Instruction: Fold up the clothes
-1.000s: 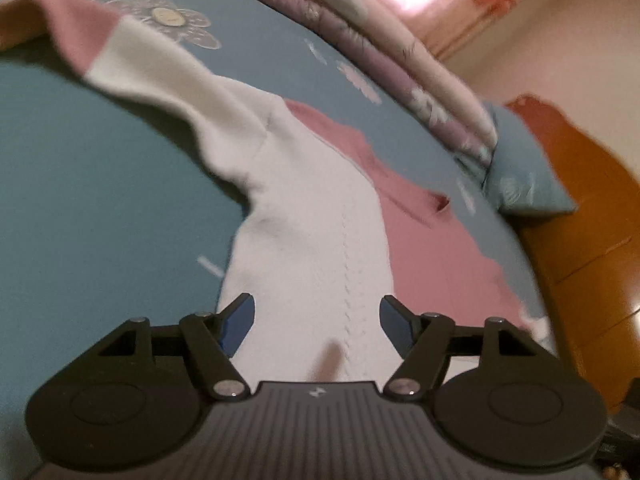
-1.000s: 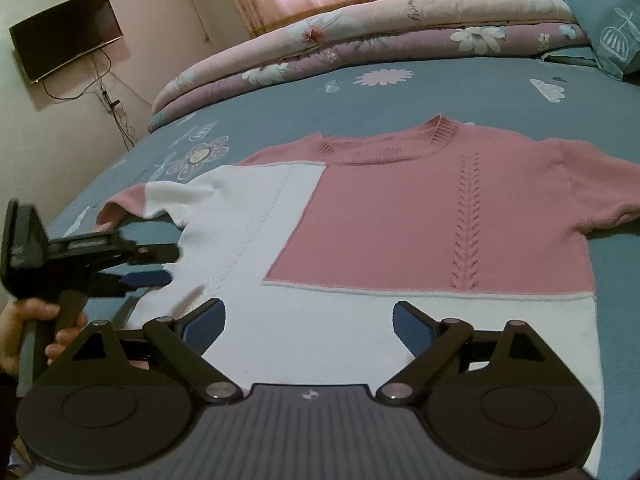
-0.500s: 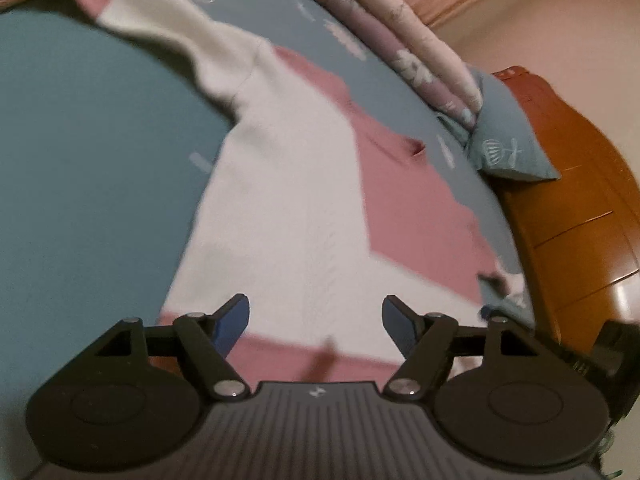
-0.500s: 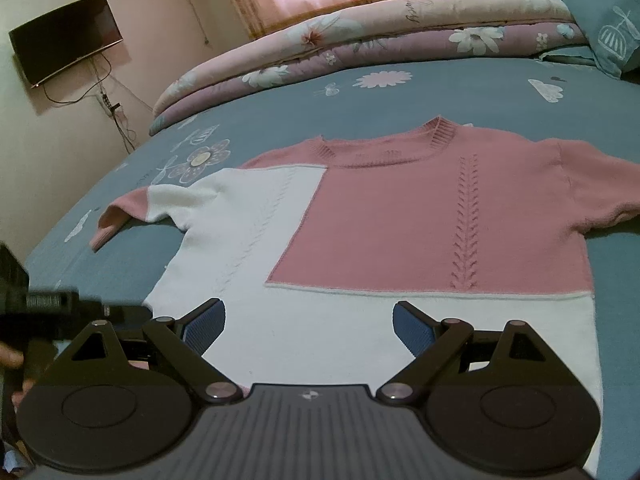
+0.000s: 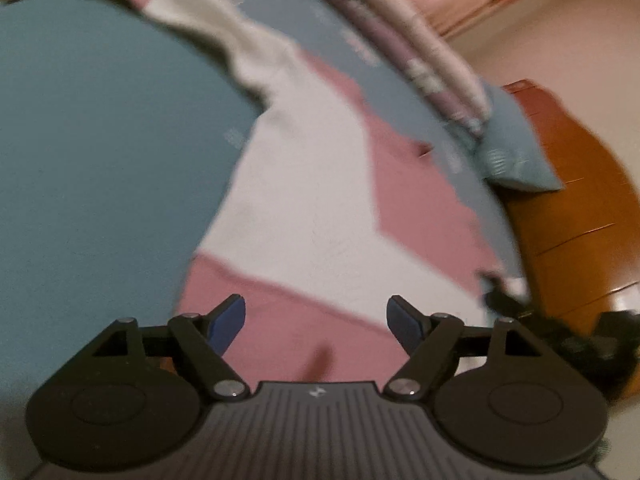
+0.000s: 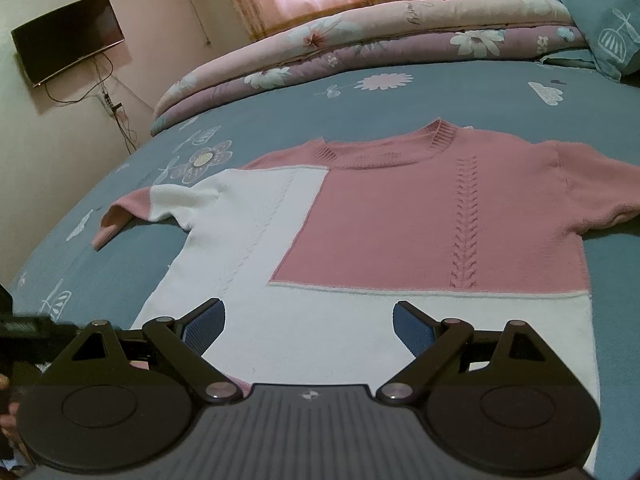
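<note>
Lay flat on the teal bedspread (image 6: 460, 92): a pink-and-white knit sweater (image 6: 400, 216), neck toward the folded quilts (image 6: 360, 52). Hovered over its white hem with nothing between the blue pads, jaws wide: right gripper (image 6: 309, 325). Sat over the pink hem corner, empty, jaws just been opening: left gripper (image 5: 316, 320), view blurred.
</note>
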